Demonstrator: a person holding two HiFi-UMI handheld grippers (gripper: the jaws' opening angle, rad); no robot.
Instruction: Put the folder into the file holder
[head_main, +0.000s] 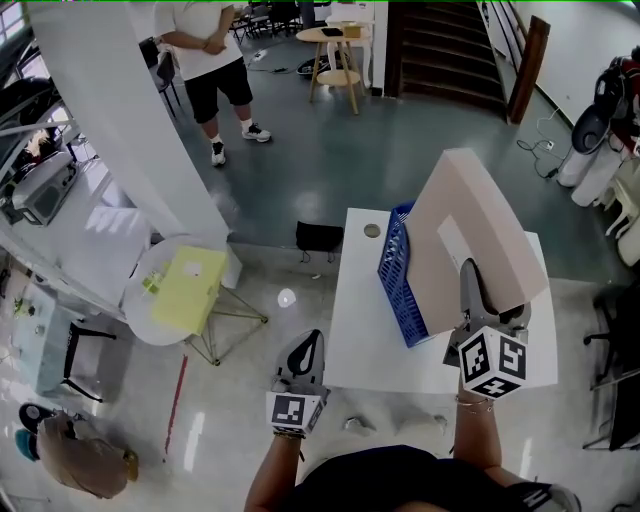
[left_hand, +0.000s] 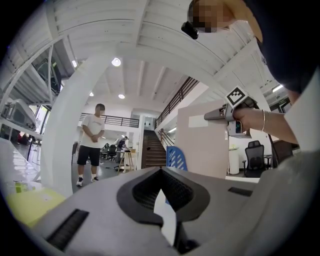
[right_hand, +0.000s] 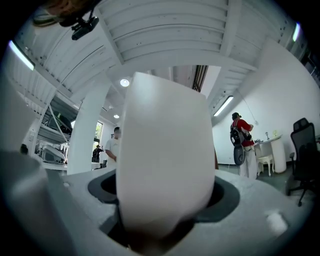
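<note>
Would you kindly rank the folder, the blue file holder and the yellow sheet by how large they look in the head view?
1. The folder is clearly the largest, though it is held up nearer the camera.
2-3. The blue file holder and the yellow sheet look about alike. The folder hides part of the holder, so I won't rank them.

Bright, even light falls from ceiling lamps (left_hand: 116, 62) above the left gripper (left_hand: 161, 172). The glossy floor (head_main: 305, 190) beyond both grippers glares. Gripper views bend and darken at their edges; the folder (right_hand: 165, 160) in the right gripper (head_main: 469, 272) blurs.
</note>
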